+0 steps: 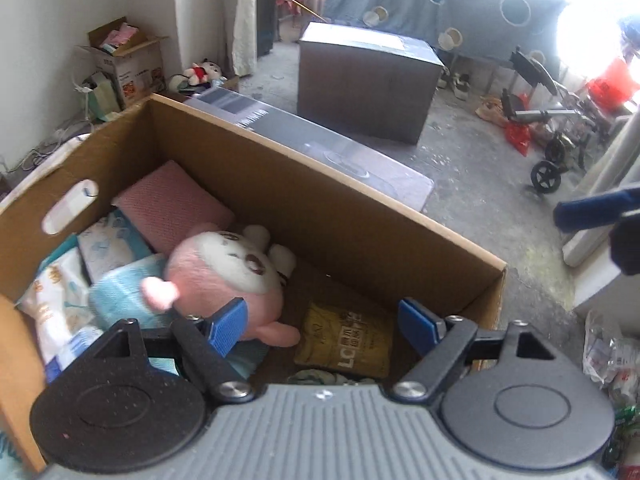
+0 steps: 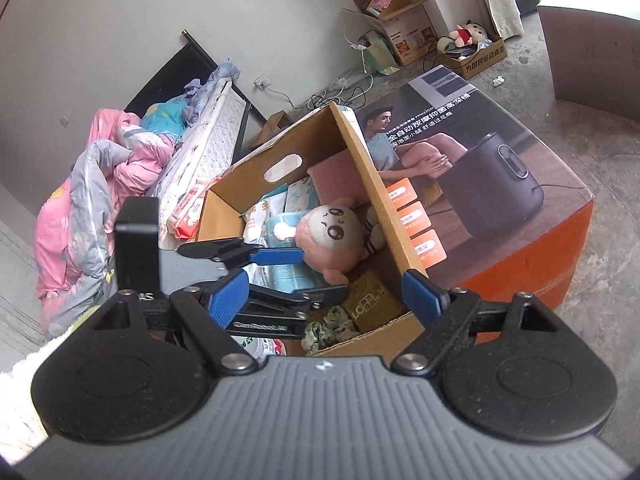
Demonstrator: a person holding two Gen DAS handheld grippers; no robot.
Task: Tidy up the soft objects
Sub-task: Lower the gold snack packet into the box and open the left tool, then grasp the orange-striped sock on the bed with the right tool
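Left hand-held gripper (image 1: 322, 326) open, plush toy (image 1: 224, 270) just beyond, untouched.

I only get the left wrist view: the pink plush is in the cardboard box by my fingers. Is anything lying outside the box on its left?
Observer: Yes. A red-and-white packet lies outside the cardboard box, against its left wall, next to a bed.
Operator: What's on that bed?
Observer: A bunched pink quilt.
Operator: And my right gripper?
Observer: The right gripper is open and empty, over the box's near corner.
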